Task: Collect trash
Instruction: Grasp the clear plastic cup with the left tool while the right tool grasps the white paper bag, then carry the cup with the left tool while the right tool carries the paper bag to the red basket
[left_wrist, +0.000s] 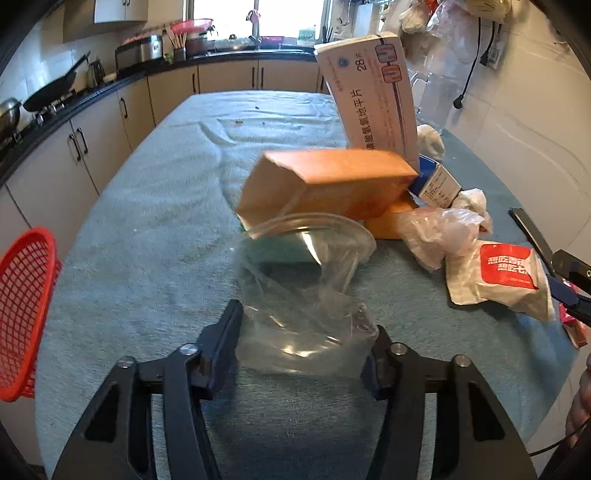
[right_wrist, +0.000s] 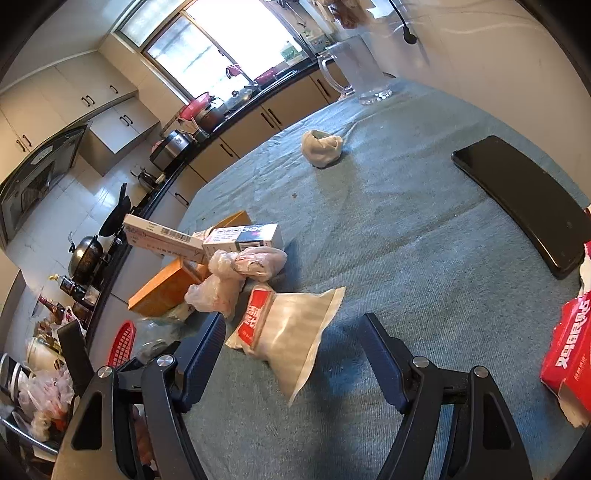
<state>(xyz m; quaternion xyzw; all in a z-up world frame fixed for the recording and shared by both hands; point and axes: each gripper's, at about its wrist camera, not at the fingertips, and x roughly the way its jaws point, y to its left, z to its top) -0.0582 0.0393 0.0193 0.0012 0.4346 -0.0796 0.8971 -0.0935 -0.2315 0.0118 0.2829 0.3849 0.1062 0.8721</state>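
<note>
My left gripper (left_wrist: 304, 336) is shut on a crumpled clear plastic cup (left_wrist: 306, 288) and holds it over the teal tablecloth. Behind it lie an orange box (left_wrist: 325, 184), a white medicine box (left_wrist: 373, 96) leaning upright, a blue-white box (left_wrist: 436, 181), a knotted clear bag (left_wrist: 439, 232) and a white pouch with a red label (left_wrist: 498, 277). My right gripper (right_wrist: 291, 343) is open, its fingers on either side of the near end of the same white pouch (right_wrist: 291, 328). The orange box (right_wrist: 162, 288), knotted bag (right_wrist: 229, 273) and small boxes (right_wrist: 240, 236) lie beyond it.
A red mesh basket (left_wrist: 22, 310) hangs off the table's left edge. A black phone (right_wrist: 524, 199), a red carton (right_wrist: 569, 354), a crumpled white wad (right_wrist: 321, 147) and a glass pitcher (right_wrist: 354, 66) are on the table. Kitchen counters run along the left.
</note>
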